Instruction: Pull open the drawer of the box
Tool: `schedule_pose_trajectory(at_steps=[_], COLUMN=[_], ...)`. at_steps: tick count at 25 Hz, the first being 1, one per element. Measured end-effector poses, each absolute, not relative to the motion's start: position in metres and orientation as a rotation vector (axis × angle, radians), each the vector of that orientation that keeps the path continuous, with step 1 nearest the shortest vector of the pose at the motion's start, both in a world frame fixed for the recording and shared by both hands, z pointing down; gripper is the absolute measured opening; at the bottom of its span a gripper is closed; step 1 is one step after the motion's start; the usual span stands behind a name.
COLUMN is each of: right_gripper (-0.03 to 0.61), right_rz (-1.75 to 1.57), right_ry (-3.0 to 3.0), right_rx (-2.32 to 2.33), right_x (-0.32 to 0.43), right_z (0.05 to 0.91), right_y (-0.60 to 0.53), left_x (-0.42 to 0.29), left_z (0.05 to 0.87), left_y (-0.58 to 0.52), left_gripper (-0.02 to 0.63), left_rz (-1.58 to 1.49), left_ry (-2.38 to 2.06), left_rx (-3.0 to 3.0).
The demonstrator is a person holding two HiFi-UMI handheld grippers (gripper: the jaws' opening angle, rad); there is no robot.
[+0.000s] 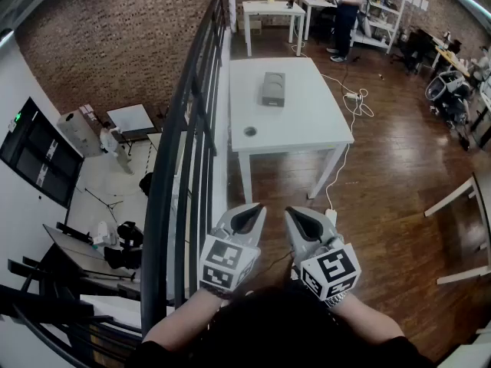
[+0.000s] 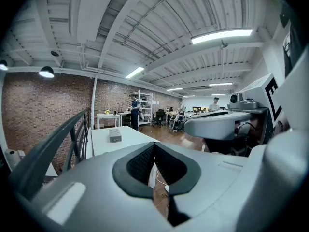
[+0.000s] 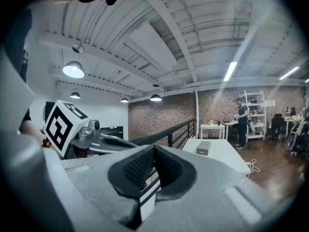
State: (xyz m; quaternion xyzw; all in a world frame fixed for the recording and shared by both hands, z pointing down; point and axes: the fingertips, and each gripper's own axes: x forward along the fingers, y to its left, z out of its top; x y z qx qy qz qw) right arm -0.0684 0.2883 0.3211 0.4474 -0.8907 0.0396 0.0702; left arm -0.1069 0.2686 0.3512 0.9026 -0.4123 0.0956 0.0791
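Note:
A small grey box lies on the far half of a white table, well ahead of both grippers. It shows small and distant as the box in the left gripper view and the box in the right gripper view. My left gripper and right gripper hover side by side near my body, over the wooden floor, short of the table's near edge. Both are shut with nothing between the jaws. Each points roughly level toward the table. The box's drawer front cannot be made out.
A black metal railing runs along the table's left side, with a lower floor beyond it. Cables and a power strip lie on the floor right of the table. A second white table and a standing person are at the back.

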Motion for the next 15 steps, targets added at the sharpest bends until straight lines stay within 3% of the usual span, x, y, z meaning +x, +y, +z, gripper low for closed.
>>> schedule_pose_trajectory(at_steps=[15], right_gripper=[-0.008], right_rz=[0.148], right_ry=[-2.735], right_rx=[1.238], right_x=[0.011], right_z=[0.33], right_y=[0.191], left_x=[-0.031], left_z=[0.361], left_y=[0.175], left_gripper=[0.017], left_rz=[0.324], left_ry=[-1.334], left_rx=[2.632])
